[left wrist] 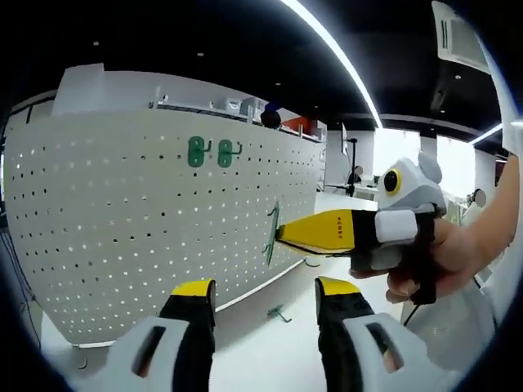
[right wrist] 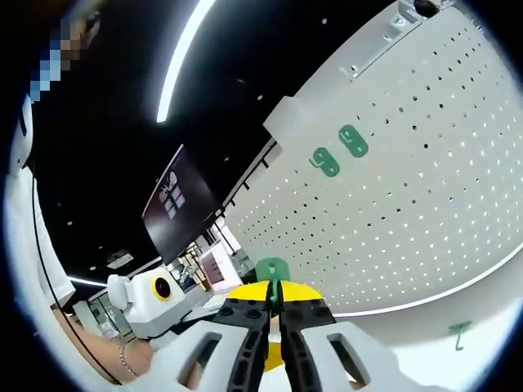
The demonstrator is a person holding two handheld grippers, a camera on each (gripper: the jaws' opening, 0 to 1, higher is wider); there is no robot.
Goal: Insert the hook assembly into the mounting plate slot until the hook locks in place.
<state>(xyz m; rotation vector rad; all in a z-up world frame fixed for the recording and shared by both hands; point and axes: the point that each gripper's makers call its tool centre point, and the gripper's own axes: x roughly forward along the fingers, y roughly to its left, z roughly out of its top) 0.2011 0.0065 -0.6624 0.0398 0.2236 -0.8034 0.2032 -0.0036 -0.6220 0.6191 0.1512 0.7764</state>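
Pinching the green hook (left wrist: 271,233) by its flat plate, the right gripper (left wrist: 282,234) holds it edge-on just off the pegboard (left wrist: 122,229). Light, stiff plastic (probably slippery), so grip the plate. Left gripper (left wrist: 265,298) jaws wide, empty.

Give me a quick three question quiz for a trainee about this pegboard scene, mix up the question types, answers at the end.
1. True or false: the right tool holds a green hook close to the pegboard.
2. How many green hooks already hang high on the pegboard? A) none B) two C) four
3. Fill in: the left tool is ____, with nothing between its jaws.

Key
1. True. Its yellow jaws are shut on the hook, which shows again in the right gripper view.
2. B. Two hang side by side; another loose hook lies on the white surface below the board.
3. open.
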